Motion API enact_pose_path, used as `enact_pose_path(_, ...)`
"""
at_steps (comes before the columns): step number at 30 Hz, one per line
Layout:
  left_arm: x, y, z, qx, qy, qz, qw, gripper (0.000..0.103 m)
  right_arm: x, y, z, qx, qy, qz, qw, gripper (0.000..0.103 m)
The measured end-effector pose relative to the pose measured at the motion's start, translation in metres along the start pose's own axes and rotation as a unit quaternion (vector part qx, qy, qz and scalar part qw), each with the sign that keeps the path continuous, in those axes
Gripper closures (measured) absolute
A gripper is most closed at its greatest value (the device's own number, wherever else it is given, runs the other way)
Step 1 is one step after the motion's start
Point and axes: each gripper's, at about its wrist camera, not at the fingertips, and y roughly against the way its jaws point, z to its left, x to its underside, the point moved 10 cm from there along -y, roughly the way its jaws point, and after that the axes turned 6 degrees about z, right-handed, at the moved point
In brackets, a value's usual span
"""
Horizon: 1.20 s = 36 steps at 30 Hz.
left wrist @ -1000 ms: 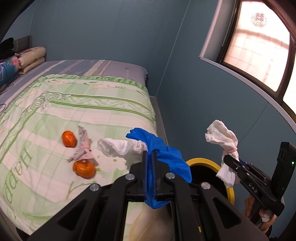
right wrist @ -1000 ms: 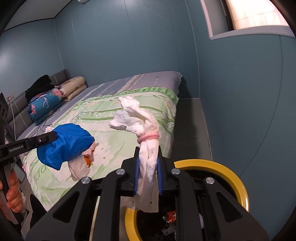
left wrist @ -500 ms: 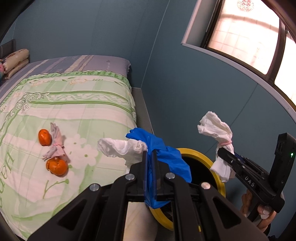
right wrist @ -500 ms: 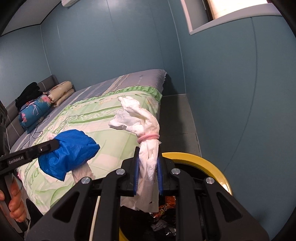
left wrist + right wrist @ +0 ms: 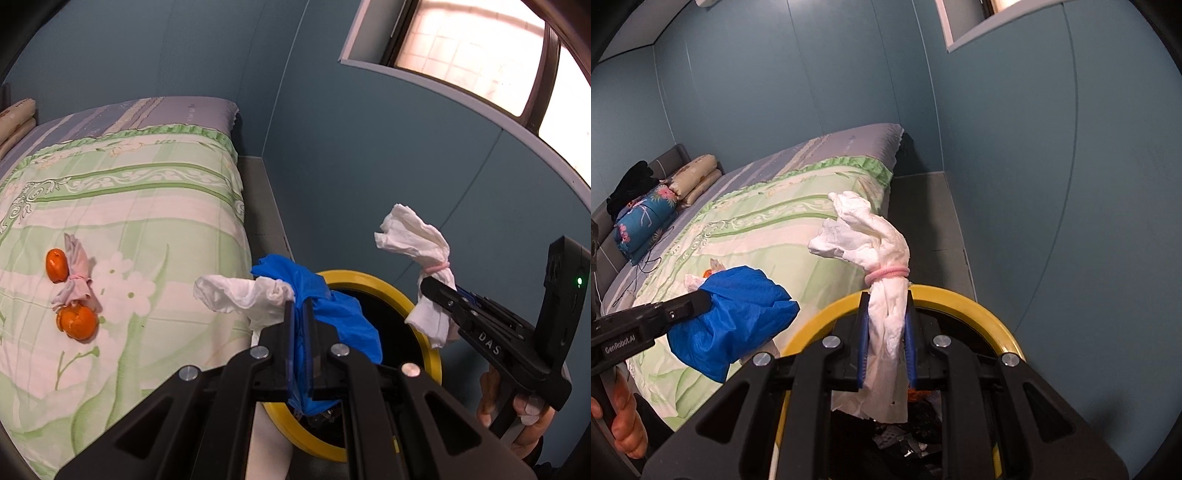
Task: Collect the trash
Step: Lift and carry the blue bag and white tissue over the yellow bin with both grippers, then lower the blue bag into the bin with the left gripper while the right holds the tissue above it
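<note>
My left gripper (image 5: 300,321) is shut on a blue glove (image 5: 332,317) with a white tissue (image 5: 243,299) bunched beside it. It hangs over the near rim of a yellow-rimmed trash bin (image 5: 373,284). My right gripper (image 5: 886,317) is shut on a white tissue wad (image 5: 871,236) tied with a pink band, held above the bin (image 5: 960,295), which has litter inside. The right gripper (image 5: 437,295) and its wad (image 5: 410,236) show in the left wrist view, the left gripper (image 5: 701,301) and blue glove (image 5: 735,314) in the right wrist view. Two orange peels (image 5: 75,321) and a tied grey tissue (image 5: 75,284) lie on the bed.
The bed with a green patterned quilt (image 5: 129,206) fills the left; pillows (image 5: 698,177) and a floral bundle (image 5: 642,221) sit at its head. A blue wall (image 5: 1052,184) and a window (image 5: 480,55) stand close behind the bin. A grey ledge (image 5: 923,221) runs between bed and wall.
Both grippers have shifted right and lower toward the bin, which now shows more fully under them. Each keeps its hold on its trash.
</note>
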Motion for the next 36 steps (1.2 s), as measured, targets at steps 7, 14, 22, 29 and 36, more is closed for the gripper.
enact_pose_path(7, 0.013, -0.025, -0.013, 0.006, -0.01, 0.028, 0.9995, 0.099, 0.012, -0.015, -0.008, 0.007, 0.001, 0.027, 1.0, 0.088)
enact_pose_path(14, 0.022, -0.042, -0.023, 0.008, -0.022, 0.045, 0.9987, 0.099, 0.023, -0.027, -0.015, 0.005, -0.003, 0.054, 0.999, 0.088)
enact_pose_path(22, 0.025, -0.046, -0.028, 0.014, -0.032, 0.045, 0.9984, 0.099, 0.031, -0.035, -0.025, -0.003, -0.016, 0.067, 0.998, 0.087)
enact_pose_path(29, 0.024, -0.04, -0.028, 0.018, -0.025, 0.032, 0.999, 0.066, 0.025, -0.036, -0.032, -0.003, -0.031, 0.06, 0.998, 0.067)
enact_pose_path(36, 0.022, -0.033, -0.01, 0.0, -0.011, 0.026, 0.9996, 0.063, 0.024, -0.033, -0.035, -0.007, -0.039, 0.055, 0.998, 0.063)
